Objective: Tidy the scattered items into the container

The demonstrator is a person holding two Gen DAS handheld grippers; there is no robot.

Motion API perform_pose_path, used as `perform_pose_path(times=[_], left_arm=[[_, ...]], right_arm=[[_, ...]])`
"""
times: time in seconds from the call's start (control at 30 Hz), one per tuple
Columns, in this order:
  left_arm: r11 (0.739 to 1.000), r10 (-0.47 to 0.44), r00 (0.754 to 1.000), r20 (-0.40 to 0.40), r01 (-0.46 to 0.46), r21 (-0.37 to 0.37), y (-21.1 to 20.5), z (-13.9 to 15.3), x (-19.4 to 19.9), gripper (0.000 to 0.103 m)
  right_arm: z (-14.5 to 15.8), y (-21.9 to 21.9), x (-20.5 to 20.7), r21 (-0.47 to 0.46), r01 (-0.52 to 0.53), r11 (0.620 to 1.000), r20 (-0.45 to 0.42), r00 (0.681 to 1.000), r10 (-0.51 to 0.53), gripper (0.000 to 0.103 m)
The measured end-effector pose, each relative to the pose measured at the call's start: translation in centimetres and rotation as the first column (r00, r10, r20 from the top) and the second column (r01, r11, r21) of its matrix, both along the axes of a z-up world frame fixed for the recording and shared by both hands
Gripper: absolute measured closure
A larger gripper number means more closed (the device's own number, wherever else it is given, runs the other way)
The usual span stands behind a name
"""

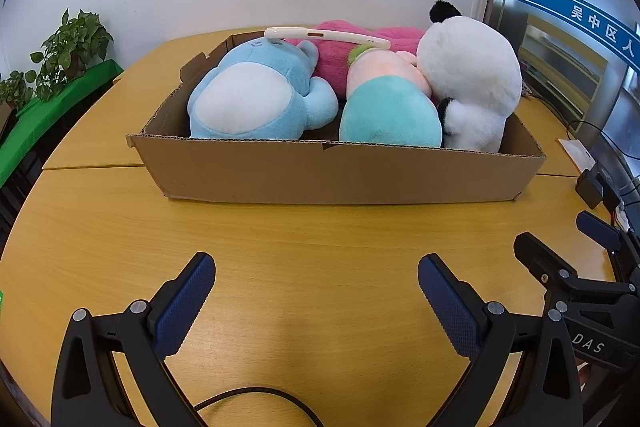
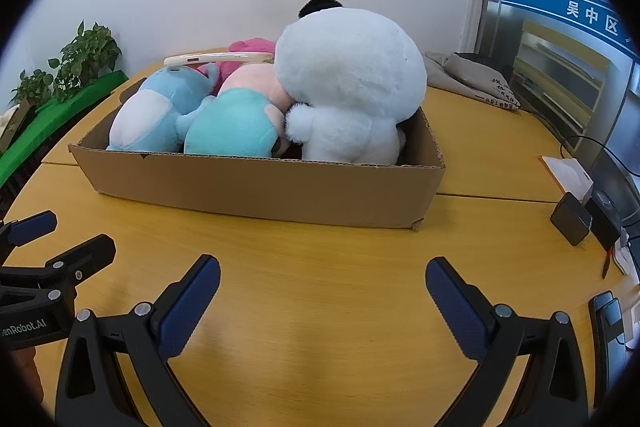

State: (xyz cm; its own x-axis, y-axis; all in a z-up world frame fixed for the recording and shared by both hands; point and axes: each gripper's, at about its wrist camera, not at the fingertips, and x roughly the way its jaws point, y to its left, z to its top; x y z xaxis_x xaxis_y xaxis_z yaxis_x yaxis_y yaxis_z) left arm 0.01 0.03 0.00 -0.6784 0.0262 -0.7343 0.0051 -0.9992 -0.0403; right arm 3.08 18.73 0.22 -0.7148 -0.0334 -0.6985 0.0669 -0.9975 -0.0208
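Evidently the smooth wood-grain surface (image 1: 320,247) near the corrugated cardboard box (image 1: 340,175) carried no loose toys; the fuzzy panda (image 1: 472,75), blue plush (image 1: 248,99), teal-and-pink plush (image 1: 384,111) and magenta plush (image 1: 336,59) lay inside. Both the left gripper (image 1: 316,291) and right gripper (image 2: 323,291) had jaws spread, holding nothing. No further pick looked needed.

Four plush toys (image 1: 264,99) side by side in the box (image 1: 336,175), on the table (image 1: 280,247).
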Motion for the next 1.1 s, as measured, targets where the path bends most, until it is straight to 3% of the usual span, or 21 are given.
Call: perform_pose_path(times=[0.23,0.4,0.5,0.6,0.73,0.9,1.0,1.03,1.1], left_arm=[[1.000,-0.005,1.000,-0.013,0.005,0.009,0.6,0.0,0.7,0.000],[1.000,-0.011,1.000,0.000,0.011,0.010,0.0,0.1,0.2,0.000],[0.996,-0.058,0.998,-0.006,0.058,0.064,-1.9,0.1,-0.2,0.000],[0.993,-0.090,0.996,-0.006,0.090,0.069,-5.4,-0.4,-0.7,0.000],[0.998,-0.042,0.998,0.038,0.044,-0.051,-12.1,-2.4,-1.2,0.000],[0.996,-0.050,0.994,0.098,0.056,-0.062,-20.4,-5.1,-0.9,0.000],[0.988,-0.082,0.988,0.133,0.098,-0.117,-23.2,-7.0,-1.1,0.000],[0.983,-0.084,0.985,0.151,0.108,-0.152,-23.8,-7.7,-1.3,0.000],[0.983,-0.122,0.981,0.152,0.140,-0.116,-24.9,-8.2,-2.0,0.000]], right_arm=[[-0.3,-0.4,0.3,0.053,0.013,0.999,-0.020,1.000,-0.012,0.001],[0.0,0.8,-0.7,0.018,-0.007,1.000,0.008,1.000,0.006,0.001],[0.0,2.5,-1.0,0.015,-0.020,1.000,-0.003,1.000,0.020,0.000],[-0.2,5.2,-1.9,0.016,-0.024,1.000,-0.007,1.000,0.024,0.000],[-3.0,10.5,-4.0,-0.020,-0.076,0.997,0.103,0.992,0.078,0.000],[-7.6,16.1,-5.5,0.041,-0.132,0.990,0.220,0.968,0.120,0.001],[-7.8,18.0,-5.1,-0.038,-0.157,0.987,0.178,0.971,0.161,0.000],[-8.0,18.0,-4.9,-0.018,-0.178,0.984,0.172,0.969,0.178,0.000],[-8.0,18.0,-4.8,-0.010,-0.225,0.974,0.170,0.960,0.224,0.000]])
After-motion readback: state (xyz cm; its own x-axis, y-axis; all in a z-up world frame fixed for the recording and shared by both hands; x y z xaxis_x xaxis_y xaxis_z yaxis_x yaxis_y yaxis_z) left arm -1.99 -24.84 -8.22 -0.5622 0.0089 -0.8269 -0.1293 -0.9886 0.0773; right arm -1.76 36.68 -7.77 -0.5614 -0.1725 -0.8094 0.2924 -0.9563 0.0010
